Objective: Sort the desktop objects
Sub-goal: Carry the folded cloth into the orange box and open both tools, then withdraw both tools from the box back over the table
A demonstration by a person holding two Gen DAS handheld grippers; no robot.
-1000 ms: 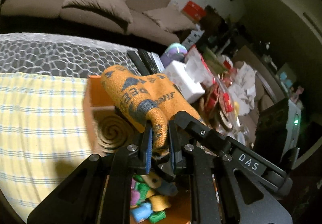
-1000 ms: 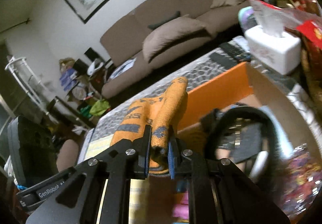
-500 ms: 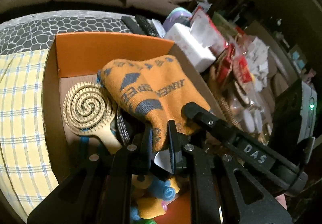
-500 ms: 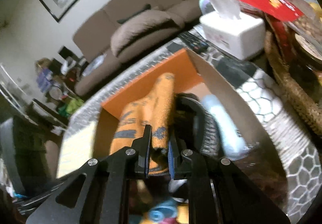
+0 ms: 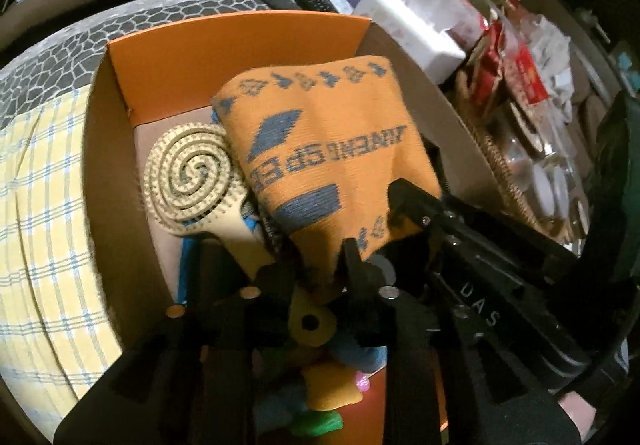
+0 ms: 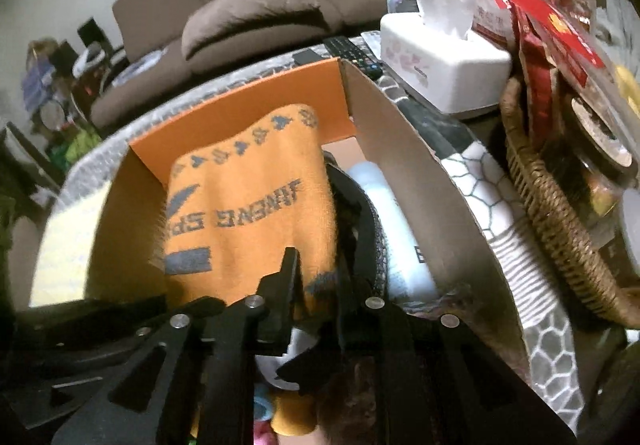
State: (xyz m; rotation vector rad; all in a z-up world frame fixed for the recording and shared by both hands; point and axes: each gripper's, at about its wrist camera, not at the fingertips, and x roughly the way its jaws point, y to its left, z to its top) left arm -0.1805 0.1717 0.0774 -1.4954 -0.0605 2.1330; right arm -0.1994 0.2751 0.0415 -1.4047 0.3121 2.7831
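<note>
1. An orange towel (image 5: pixel 332 149) with grey-blue lettering lies draped inside an open orange cardboard box (image 5: pixel 224 49), just ahead of both tongs.
2. The left gripper (image 5: pixel 316 265) has just been opening; its jaws stand slightly spread, the towel's near corner between them.
3. The right gripper (image 6: pixel 316 277) pinches the towel's near edge.
4. A cream spiral hairbrush (image 5: pixel 192 177) lies left of the left gripper's tips.
5. A white tissue box (image 6: pixel 440 61) stands beyond the box, ahead and right of the right tongs.
</note>
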